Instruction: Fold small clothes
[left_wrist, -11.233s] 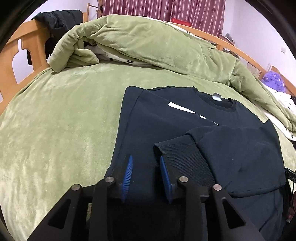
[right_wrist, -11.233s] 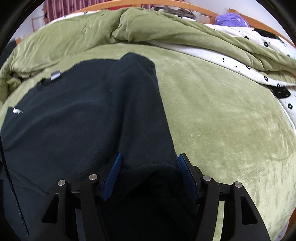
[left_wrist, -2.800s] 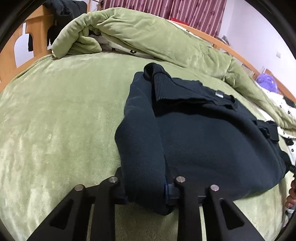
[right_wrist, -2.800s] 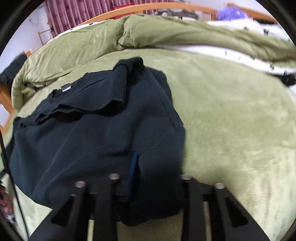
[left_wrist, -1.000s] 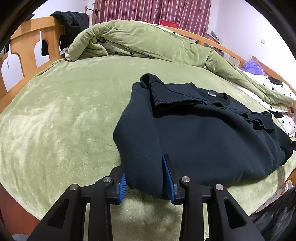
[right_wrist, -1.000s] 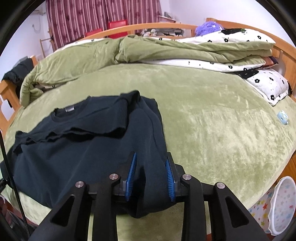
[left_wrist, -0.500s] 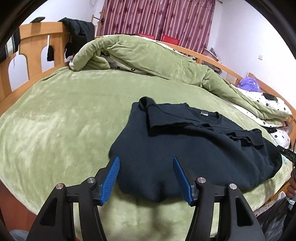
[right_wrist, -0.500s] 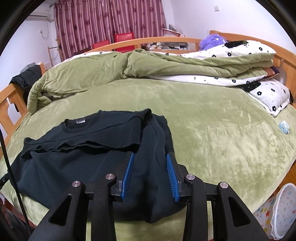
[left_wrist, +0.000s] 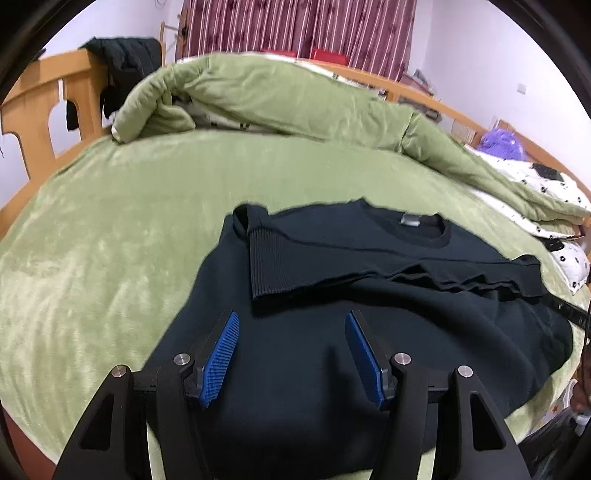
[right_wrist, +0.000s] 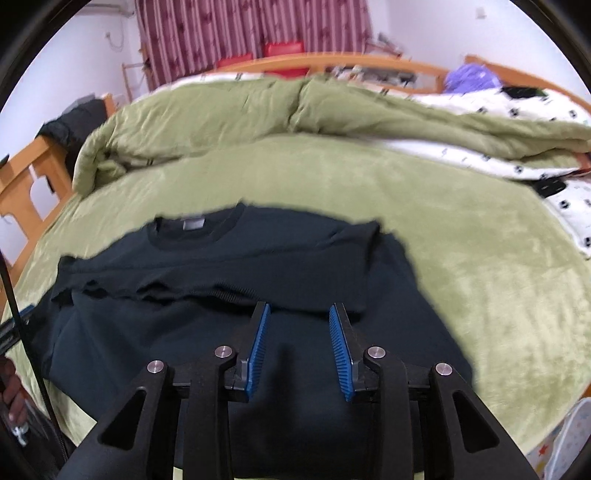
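Observation:
A dark navy sweatshirt (left_wrist: 388, 332) lies folded on the green bed cover, its lower half brought up over the chest, with a ribbed cuff (left_wrist: 273, 262) on top and a grey neck label (left_wrist: 410, 220) at the far side. It also shows in the right wrist view (right_wrist: 221, 295). My left gripper (left_wrist: 291, 336) is open and empty above the sweatshirt's near left fold. My right gripper (right_wrist: 300, 330) is open and empty above its near right part.
A bunched green quilt (left_wrist: 280, 99) lies across the far side of the bed. A wooden bed frame (left_wrist: 48, 107) with a dark garment stands at the left. White flowered bedding (right_wrist: 517, 125) lies at the right. Bare green cover (left_wrist: 110, 229) surrounds the sweatshirt.
Both grippers have let go of the sweatshirt's folded edge, opened, and pulled back and up. The sweatshirt stays folded on the bed.

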